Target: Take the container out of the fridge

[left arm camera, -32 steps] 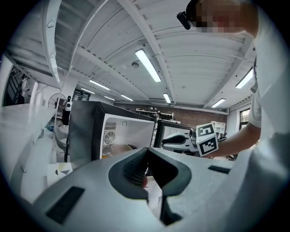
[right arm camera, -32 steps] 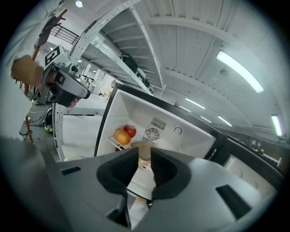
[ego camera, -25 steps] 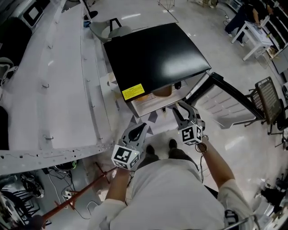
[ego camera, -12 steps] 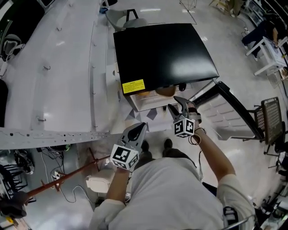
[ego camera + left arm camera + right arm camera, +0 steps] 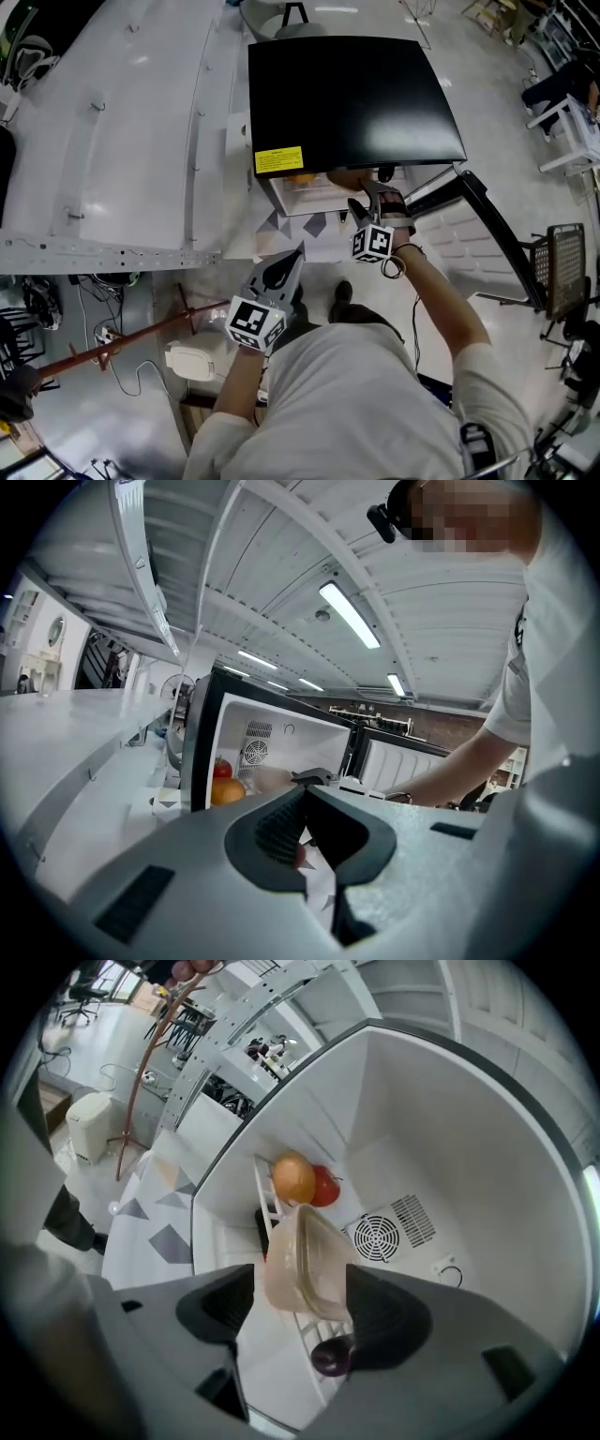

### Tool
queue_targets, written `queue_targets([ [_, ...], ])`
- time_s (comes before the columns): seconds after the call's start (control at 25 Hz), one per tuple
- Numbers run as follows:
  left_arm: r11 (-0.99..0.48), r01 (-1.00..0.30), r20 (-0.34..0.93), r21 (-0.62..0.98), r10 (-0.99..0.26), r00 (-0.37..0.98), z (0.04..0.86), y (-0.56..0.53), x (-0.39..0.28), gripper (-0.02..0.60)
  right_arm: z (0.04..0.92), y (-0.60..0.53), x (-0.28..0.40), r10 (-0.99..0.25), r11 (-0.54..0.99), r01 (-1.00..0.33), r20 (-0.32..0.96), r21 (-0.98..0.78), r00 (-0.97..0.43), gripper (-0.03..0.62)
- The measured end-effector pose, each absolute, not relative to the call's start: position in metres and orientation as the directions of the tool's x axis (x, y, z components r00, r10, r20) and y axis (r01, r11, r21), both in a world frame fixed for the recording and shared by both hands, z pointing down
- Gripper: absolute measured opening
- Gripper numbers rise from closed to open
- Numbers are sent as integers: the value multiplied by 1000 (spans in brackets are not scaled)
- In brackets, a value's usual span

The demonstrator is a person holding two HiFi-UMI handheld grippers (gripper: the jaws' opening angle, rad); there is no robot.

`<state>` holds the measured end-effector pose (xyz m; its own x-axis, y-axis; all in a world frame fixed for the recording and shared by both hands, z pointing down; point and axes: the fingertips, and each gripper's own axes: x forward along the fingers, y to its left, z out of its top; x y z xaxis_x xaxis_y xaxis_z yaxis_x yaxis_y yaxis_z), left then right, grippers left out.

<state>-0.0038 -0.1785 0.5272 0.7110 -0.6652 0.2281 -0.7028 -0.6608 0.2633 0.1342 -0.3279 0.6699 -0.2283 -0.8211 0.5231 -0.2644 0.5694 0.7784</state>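
Translucent beige container [image 5: 305, 1260], rounded corners, flared rim. On wire shelf [image 5: 270, 1206] inside open fridge [image 5: 356, 103], near orange [image 5: 293, 1177] and red fruit [image 5: 325, 1188]. Right tool [image 5: 302, 1299] at fridge mouth, jaws wide apart, just been opening, container between them, not clamped. Left tool [image 5: 302, 799] pinched together, empty, outside fridge.

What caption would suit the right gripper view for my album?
Right gripper, jaws just opening, straddles a translucent plastic container in the white fridge.
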Motion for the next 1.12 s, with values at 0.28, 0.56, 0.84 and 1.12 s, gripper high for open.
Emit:
queue_targets([
  [0.28, -634, -723, 226, 275, -688, 690, 531, -176, 3, 2, 693, -342, 128, -830, 552, -142, 524, 822, -190, 344],
  [0.56, -589, -754, 243, 289, -717, 653, 541, -171, -7, 2, 704, -361, 132, -872, 479, -74, 465, 875, -152, 382],
  [0.84, -566, -770, 248, 294, -733, 634, 543, -168, -11, 2, 700, -357, 132, -886, 445, -63, 428, 894, -181, 265],
  [1.12, -583, -760, 230, 288, -728, 646, 536, -168, 0, 2, 684, -336, 127, -881, 439, -91, 409, 894, -237, 258],
])
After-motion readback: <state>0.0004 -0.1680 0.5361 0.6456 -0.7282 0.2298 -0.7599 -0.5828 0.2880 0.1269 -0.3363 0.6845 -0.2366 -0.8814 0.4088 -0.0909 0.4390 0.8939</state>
